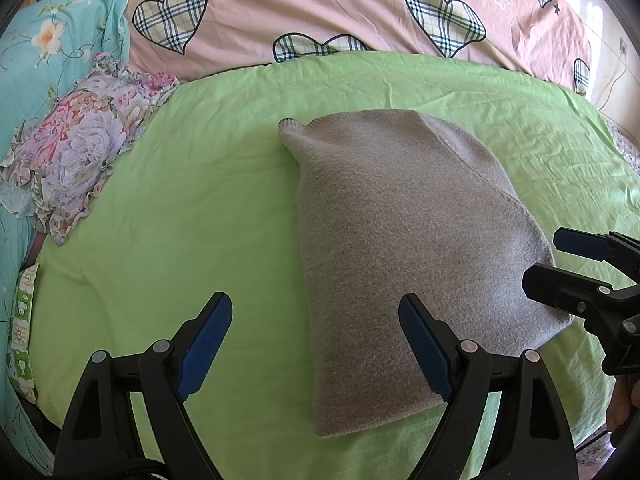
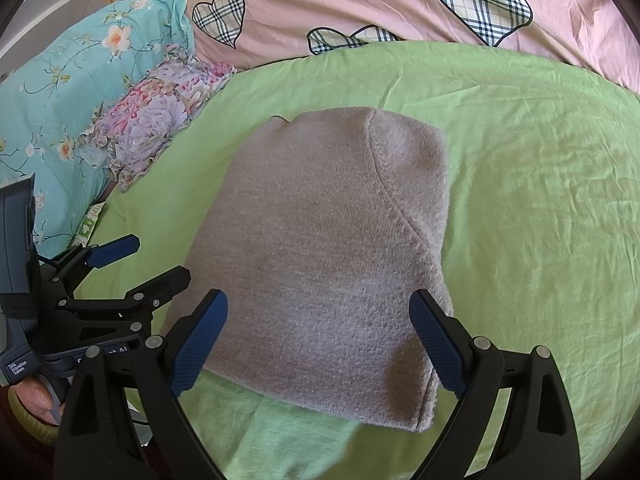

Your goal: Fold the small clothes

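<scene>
In the left wrist view, a folded grey knit sweater (image 1: 404,248) lies on a light green sheet (image 1: 180,208), filling the centre of the frame and running down toward the lower middle. Its ribbed edge shows at the upper left corner of the fold, and a raglan-style seam curves down its right side. The left gripper (image 1: 316,344) sits at the bottom of the frame with its jaws spread wide and nothing between them; the blue pad on the right overlaps the sweater's lower part, the left pad is over bare sheet (whether either touches the fabric cannot be told). At the right edge the right gripper (image 1: 560,264) reaches in by the sweater's right border, jaws parted and empty. A pink duvet with plaid hearts (image 1: 320,4) spans the top, a floral ruffled pillow (image 1: 76,144) lies at mid left, and a turquoise floral quilt (image 1: 52,40) fills the upper left.

In the right wrist view, the sweater (image 2: 320,256) again fills the centre on the green sheet (image 2: 540,200), with the seam running down its right half. The right gripper (image 2: 320,340) at the bottom is wide open, holding nothing, both pads over the sweater's near edge. The left gripper (image 2: 148,260) shows at lower left, open and empty, beside the sweater's left border. The duvet (image 2: 340,0) crosses the top; the pillow (image 2: 160,112) and quilt (image 2: 60,92) are at upper left.
</scene>
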Available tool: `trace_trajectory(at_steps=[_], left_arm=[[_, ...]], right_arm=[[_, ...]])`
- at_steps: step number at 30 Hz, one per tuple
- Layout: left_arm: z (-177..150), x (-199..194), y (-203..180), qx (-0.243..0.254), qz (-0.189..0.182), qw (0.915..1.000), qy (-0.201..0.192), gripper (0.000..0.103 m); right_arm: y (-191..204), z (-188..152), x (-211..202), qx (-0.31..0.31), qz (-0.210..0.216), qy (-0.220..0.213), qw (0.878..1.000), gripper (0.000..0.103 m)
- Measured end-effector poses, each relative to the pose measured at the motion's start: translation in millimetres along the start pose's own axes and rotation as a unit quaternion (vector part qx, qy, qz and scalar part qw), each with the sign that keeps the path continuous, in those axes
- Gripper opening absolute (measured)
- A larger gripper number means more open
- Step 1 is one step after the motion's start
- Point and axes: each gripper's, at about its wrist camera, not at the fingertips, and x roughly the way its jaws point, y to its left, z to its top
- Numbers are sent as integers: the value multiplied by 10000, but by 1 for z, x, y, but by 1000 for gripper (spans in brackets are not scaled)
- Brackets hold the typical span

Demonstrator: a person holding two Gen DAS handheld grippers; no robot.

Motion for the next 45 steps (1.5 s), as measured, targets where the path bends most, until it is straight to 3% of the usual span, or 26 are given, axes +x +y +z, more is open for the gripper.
trace_trajectory(at_steps=[45], left_arm=[[3, -4, -6, 49, -8, 10000, -52, 86]], right_arm=[[0, 2, -5, 61, -3, -94, 9999, 92]])
